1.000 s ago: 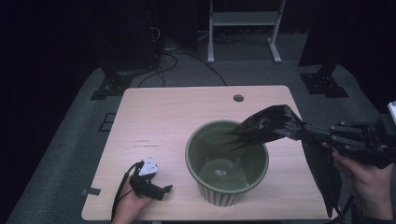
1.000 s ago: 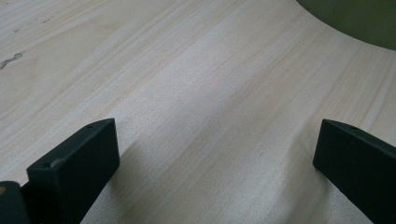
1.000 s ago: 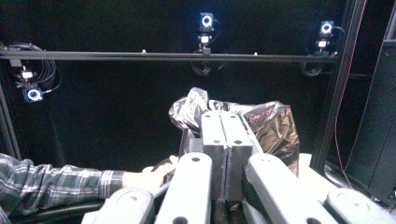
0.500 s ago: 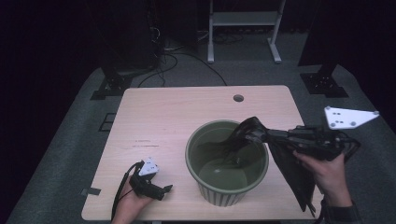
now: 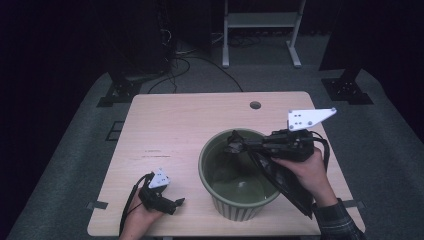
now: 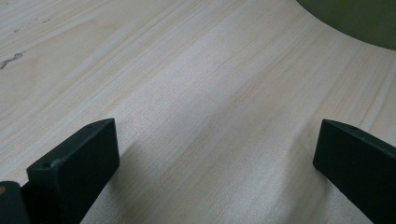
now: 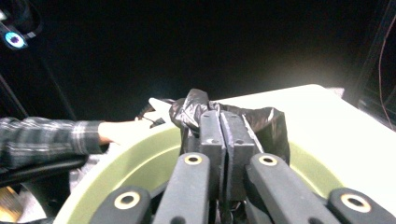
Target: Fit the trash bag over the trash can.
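Right tool (image 5: 235, 146) pinches a crumpled, glossy black plastic bag (image 5: 280, 175) draped over the green bin's rim (image 5: 205, 172).

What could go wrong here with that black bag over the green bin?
The right hand-held gripper pinches just a bunched edge of the crumpled black plastic bag; it might slip free. Most of the bag hangs outside the round green plastic bin, so it may go in unevenly. The left hand-held gripper rests open on the pale wooden table, apart from the bin, so a tug could shift the bin.
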Demonstrator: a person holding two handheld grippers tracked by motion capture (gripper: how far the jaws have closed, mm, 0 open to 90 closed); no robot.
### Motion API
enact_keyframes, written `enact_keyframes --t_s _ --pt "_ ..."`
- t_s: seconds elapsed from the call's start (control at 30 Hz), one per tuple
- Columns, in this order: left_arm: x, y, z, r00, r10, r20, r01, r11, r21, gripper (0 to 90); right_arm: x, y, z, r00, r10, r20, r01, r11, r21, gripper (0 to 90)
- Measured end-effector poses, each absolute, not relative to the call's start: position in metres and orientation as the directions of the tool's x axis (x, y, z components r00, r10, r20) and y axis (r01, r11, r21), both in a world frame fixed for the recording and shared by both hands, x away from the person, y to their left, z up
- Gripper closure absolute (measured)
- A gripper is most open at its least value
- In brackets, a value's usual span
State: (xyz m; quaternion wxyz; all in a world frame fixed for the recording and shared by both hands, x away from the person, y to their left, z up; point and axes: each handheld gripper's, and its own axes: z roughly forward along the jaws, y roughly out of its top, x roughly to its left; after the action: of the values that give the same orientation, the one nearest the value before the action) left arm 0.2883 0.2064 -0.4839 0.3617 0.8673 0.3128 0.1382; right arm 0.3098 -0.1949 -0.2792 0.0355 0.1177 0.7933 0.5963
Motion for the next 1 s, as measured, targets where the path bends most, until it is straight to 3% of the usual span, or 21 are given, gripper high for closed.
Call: enact_keyframes --t_s 0.17,0.3,1.0 --pt "0.288 0.206 -0.484 0.766 0.643 0.013 0.443 -0.542 0.714 0.0 0.313 -0.191 -0.280 -0.965 0.248 0.084 0.153 0.273 0.950 72.6" --pt "0.288 0.206 -0.484 0.766 0.643 0.013 0.443 -0.543 0.714 0.0 0.310 -0.204 -0.279 -0.956 0.279 0.087 0.161 0.254 0.954 68.0" --pt "0.288 0.206 -0.484 0.766 0.643 0.013 0.444 -0.543 0.713 0.0 0.278 -0.296 -0.310 -0.890 0.441 0.119 0.242 0.232 0.942 60.2"
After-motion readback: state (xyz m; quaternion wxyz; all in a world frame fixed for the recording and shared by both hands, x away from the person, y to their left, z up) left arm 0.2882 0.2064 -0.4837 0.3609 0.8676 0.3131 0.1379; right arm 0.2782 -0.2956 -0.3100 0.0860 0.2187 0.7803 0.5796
